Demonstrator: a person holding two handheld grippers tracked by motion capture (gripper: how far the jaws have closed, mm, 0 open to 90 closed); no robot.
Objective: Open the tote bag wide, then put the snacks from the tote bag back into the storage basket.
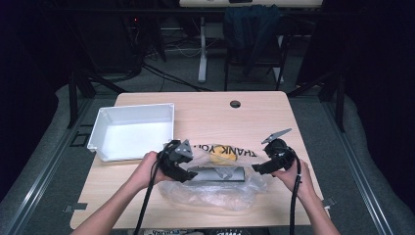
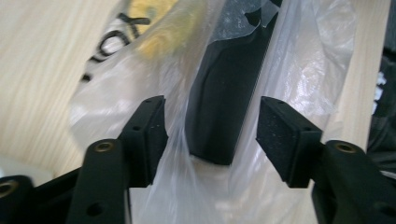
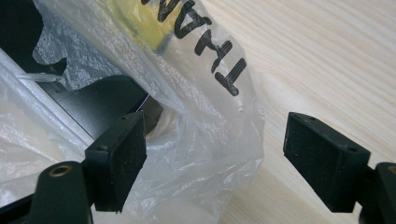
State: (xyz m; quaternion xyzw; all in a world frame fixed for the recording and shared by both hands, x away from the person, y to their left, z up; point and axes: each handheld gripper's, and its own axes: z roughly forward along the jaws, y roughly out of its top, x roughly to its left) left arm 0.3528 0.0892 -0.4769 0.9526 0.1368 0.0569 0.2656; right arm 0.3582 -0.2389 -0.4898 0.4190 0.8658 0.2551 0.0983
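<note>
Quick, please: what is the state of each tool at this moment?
Left tool: open, jaws on either side of the black box in the plastic bag.
Right tool: open, holding nothing.

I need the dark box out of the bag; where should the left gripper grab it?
Grip the dark box across its near end, coming in lengthwise from its left. The left gripper already straddles that narrow end, jaws open, with only thin plastic bag between.
</note>
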